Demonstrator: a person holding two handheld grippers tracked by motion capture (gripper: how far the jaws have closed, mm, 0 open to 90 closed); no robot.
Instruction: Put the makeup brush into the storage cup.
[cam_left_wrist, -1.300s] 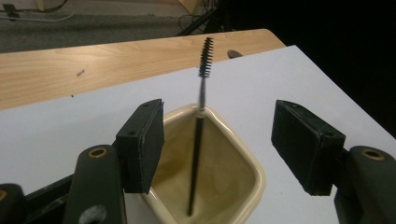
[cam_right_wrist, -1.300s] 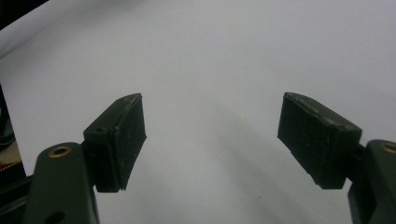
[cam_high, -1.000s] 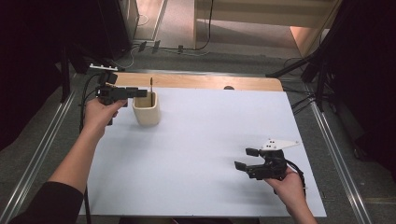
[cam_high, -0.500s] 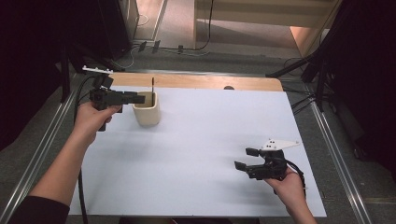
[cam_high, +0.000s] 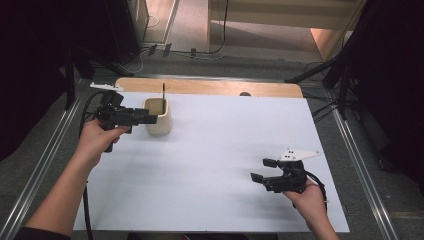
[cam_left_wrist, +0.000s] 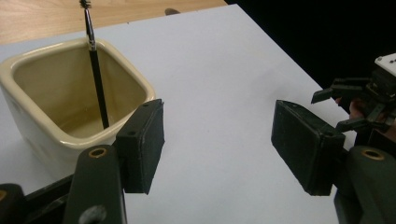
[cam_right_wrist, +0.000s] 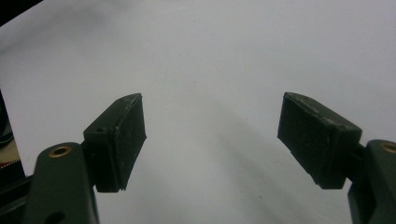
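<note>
The cup (cam_high: 158, 116) stood upright near the far left of the white mat (cam_high: 215, 170), a thin black stick (cam_left_wrist: 95, 70) leaning inside against its rim. The left gripper (cam_high: 142, 119) hovered just beside the cup, jaws wide apart and empty, one pad (cam_left_wrist: 142, 144) close to the cup's wall, probably clear of the stick. The right gripper (cam_high: 262, 170) rested well apart near the mat's right edge, jaws open and empty, likely parked out of the way.
</note>
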